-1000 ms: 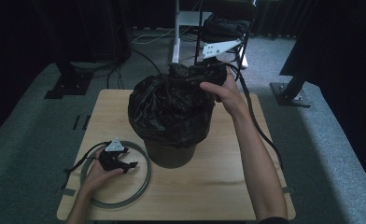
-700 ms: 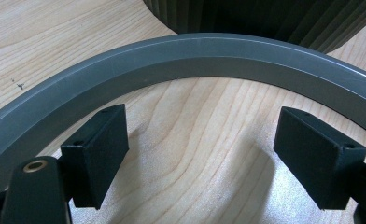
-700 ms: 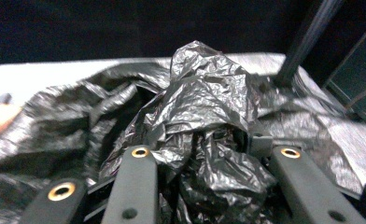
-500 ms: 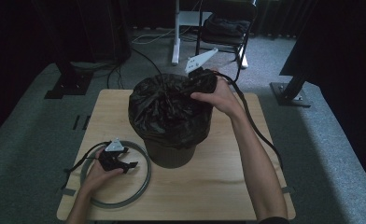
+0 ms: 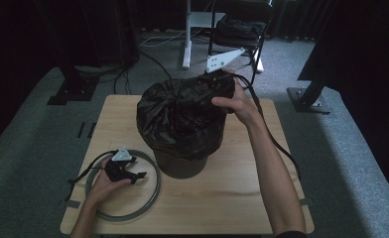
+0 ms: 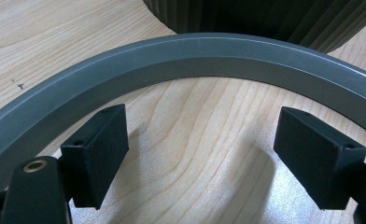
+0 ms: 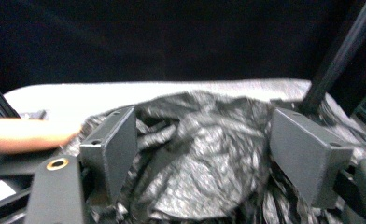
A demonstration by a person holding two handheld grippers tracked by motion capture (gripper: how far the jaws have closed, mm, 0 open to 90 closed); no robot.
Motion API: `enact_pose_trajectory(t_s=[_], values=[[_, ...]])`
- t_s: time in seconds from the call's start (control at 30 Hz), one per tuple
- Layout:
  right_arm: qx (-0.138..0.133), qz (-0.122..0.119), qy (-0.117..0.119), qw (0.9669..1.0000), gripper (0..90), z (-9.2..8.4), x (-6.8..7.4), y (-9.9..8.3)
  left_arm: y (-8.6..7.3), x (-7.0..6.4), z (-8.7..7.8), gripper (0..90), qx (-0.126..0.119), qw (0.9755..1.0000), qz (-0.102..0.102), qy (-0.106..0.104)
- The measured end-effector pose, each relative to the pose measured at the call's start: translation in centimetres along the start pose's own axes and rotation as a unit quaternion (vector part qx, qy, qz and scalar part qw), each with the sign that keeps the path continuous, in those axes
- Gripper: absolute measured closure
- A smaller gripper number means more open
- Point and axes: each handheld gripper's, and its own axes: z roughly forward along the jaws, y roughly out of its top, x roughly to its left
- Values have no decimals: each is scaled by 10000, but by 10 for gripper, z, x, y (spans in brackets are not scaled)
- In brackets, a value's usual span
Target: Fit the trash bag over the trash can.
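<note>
Left gripper [image 5: 133,175] jaws apart, resting on the table [image 5: 232,198] inside the grey ring [image 6: 195,51]. Beyond it, bin [image 5: 180,163] mid-table, black bag [image 5: 182,116] over it. Right gripper [image 7: 202,154] at far rim, jaws just opened, bag between, unclamped.

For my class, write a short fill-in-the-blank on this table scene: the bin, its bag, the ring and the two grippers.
1. The black bag lines a dark bin that stands on a ______ table.
2. The grey ring lies flat to the ______ of the bin in the high view.
3. The left gripper rests inside the ring with its jaws ______.
4. The right gripper is at the bag's rim, with crumpled ______ plastic between its open jaws.

Missing words: wooden; left; open; black
</note>
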Motion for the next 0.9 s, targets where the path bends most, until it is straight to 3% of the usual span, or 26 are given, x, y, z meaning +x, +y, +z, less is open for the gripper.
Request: enact_pose_trajectory(t_s=[0.17, 0.27, 0.33, 0.47, 0.63, 0.9], values=[[-417, -9, -24, 9991, 256, -11, 0, 3, 0, 0, 0, 182, 5, 10000, 2, 2], [-477, -67, -82, 9988, 410, -18, 1, 3, 0, 0, 0, 182, 2, 10000, 3, 5], [-393, -90, -94, 9991, 510, -21, 1, 3, 0, 0, 0, 182, -5, 10000, 0, 5], [-305, -16, -209, 9993, 560, -23, -2, -3, 0, 0, 0, 182, -27, 10000, -1, 14], [-85, 86, -278, 9995, 585, -20, -7, -14, 0, 0, 0, 182, -30, 10000, -9, 9], [389, 40, -379, 9985, 594, -14, -7, -19, 0, 0, 0, 182, -4, 10000, -4, 4]])
